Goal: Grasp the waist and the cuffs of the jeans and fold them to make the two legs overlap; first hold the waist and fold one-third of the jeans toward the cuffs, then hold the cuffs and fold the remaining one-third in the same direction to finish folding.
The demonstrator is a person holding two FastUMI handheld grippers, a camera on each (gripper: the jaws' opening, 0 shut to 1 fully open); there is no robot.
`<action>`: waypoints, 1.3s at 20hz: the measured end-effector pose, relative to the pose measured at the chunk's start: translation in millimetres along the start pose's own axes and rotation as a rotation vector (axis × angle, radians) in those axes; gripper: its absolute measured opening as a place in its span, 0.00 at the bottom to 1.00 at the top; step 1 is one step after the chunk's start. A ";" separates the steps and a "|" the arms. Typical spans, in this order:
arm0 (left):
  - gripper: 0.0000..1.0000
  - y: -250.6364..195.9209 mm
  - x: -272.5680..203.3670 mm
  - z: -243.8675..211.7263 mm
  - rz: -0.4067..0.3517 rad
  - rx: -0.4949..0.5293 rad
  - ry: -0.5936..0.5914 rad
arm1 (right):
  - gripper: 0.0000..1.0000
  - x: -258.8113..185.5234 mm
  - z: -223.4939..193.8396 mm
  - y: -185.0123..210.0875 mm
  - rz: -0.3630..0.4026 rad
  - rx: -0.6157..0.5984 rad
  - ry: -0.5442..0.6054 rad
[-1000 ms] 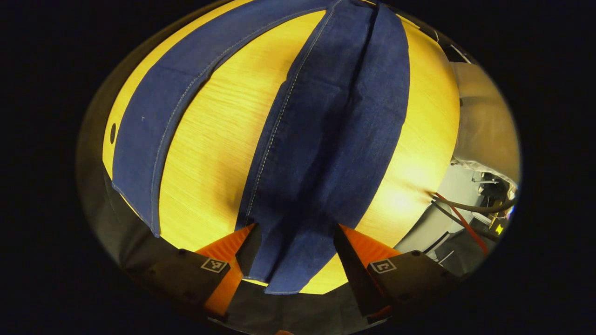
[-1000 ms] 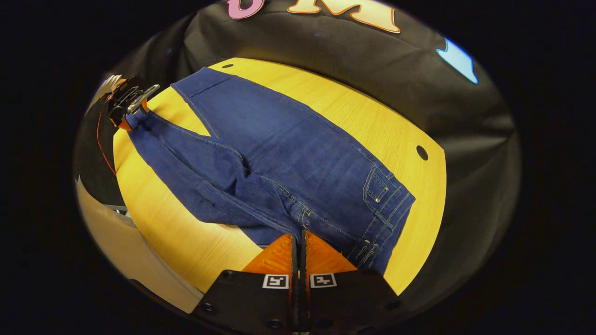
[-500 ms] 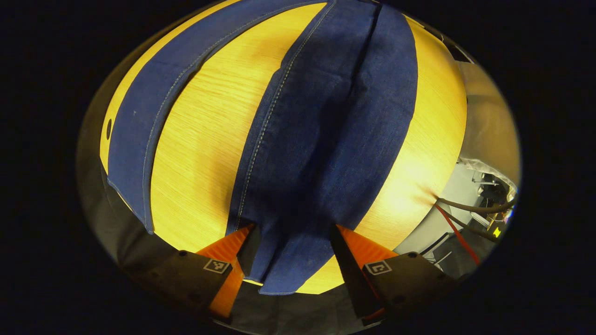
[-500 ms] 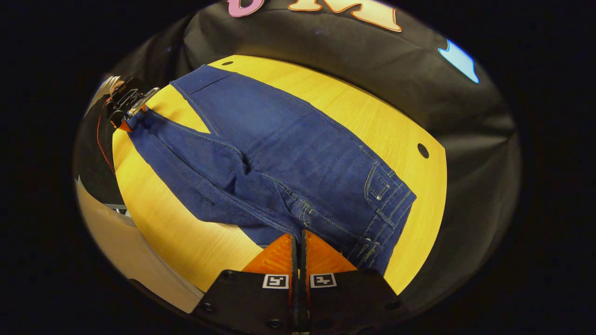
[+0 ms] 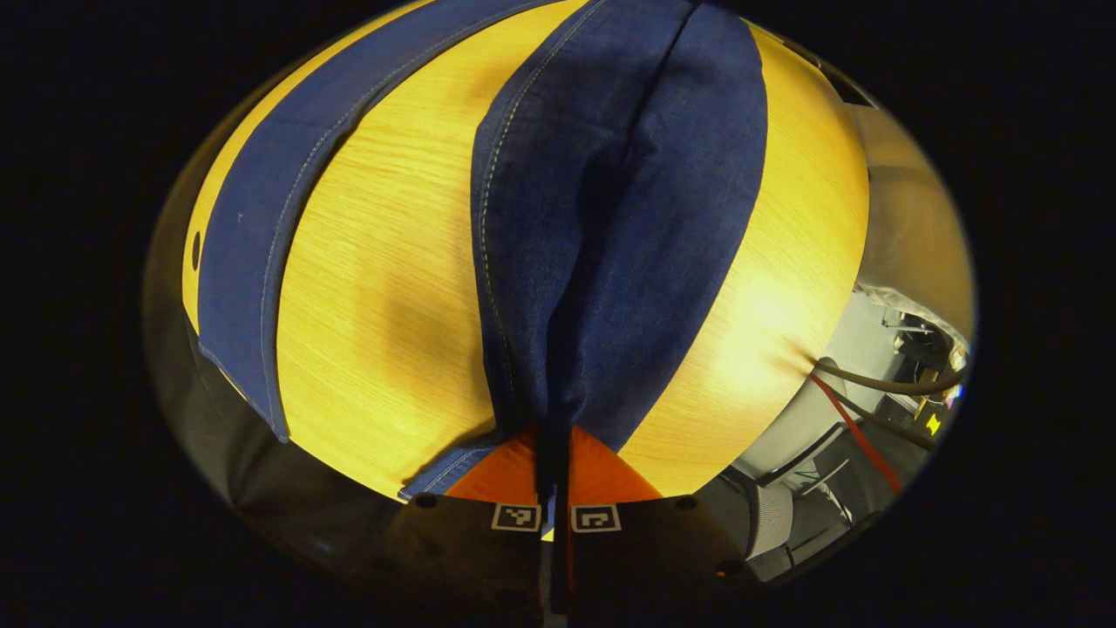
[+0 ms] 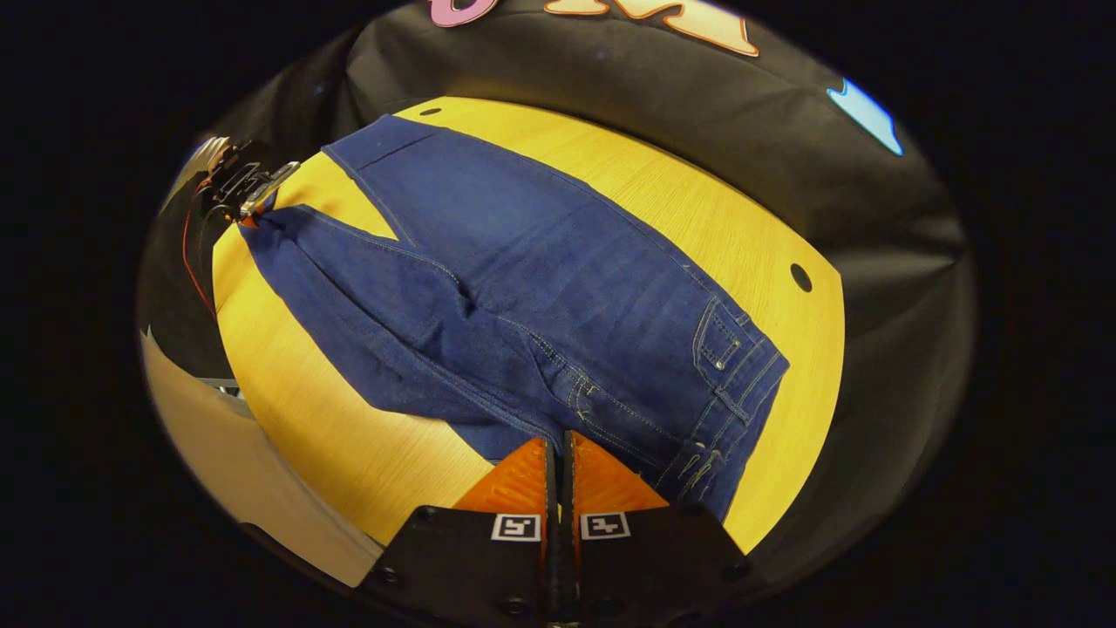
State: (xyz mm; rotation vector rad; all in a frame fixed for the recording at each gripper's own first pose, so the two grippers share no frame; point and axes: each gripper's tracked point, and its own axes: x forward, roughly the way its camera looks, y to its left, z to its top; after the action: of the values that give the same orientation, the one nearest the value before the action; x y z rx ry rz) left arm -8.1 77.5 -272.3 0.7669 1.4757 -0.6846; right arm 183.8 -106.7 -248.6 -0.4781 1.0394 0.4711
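A yellow wooden table (image 6: 697, 218) takes up the middle of the right gripper view, with a black cloth wall (image 6: 785, 148) curving behind it across the upper part of the frame. A pair of dark blue jeans (image 6: 558, 296) lies spread on the table, running from the upper left of the frame to the lower right, the two legs parted in a narrow V toward the upper left and the waist (image 6: 741, 384) with its pocket and belt loops at the lower right. At the bottom centre, the right gripper (image 6: 559, 453) has its fingers drawn together on the near edge of the waist, the cloth pinched between them. At the upper left, the left gripper (image 6: 248, 187) sits at the end of the nearer leg, by the table's edge. In the left gripper view, the same table (image 5: 392, 288) fills the centre; one leg (image 5: 610, 192) runs from the top of the frame down to the bottom centre, bunched into a fold, and the other leg (image 5: 253, 227) lies flat along the left. The left gripper (image 5: 554, 458) is closed on the cuff (image 5: 540, 410) of the bunched leg, both fingers pressing the cloth. Cables (image 5: 863, 392) and grey furniture show past the table's edge at the lower right.
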 end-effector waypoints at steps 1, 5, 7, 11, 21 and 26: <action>0.00 -0.1 -2.0 -0.7 -0.008 -0.005 0.001 | 0.02 -0.9 -0.3 0.9 0.001 0.002 0.000; 0.00 9.1 -12.0 -1.4 0.002 -0.039 -0.020 | 0.02 -2.7 0.1 0.2 0.007 0.009 -0.003; 0.00 15.6 -26.8 -3.0 0.021 -0.043 -0.026 | 0.02 -3.3 0.2 0.5 0.007 0.012 -0.005; 0.00 36.4 -59.0 -1.9 0.042 -0.026 -0.008 | 0.02 -6.0 9.4 -4.5 0.001 0.044 -0.038; 0.00 158.1 -113.5 42.2 0.102 0.028 0.118 | 0.02 -2.9 98.9 -69.9 -0.074 0.196 -0.204; 0.00 253.9 -96.6 98.1 0.226 0.058 0.069 | 0.00 42.6 135.0 -119.1 -0.127 0.284 -0.237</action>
State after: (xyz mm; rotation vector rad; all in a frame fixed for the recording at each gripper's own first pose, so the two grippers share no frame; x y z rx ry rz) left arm 254.1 145.8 -172.3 0.9937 1.4090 -0.5349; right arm 364.7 -117.8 -211.4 -0.2269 0.8254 0.2545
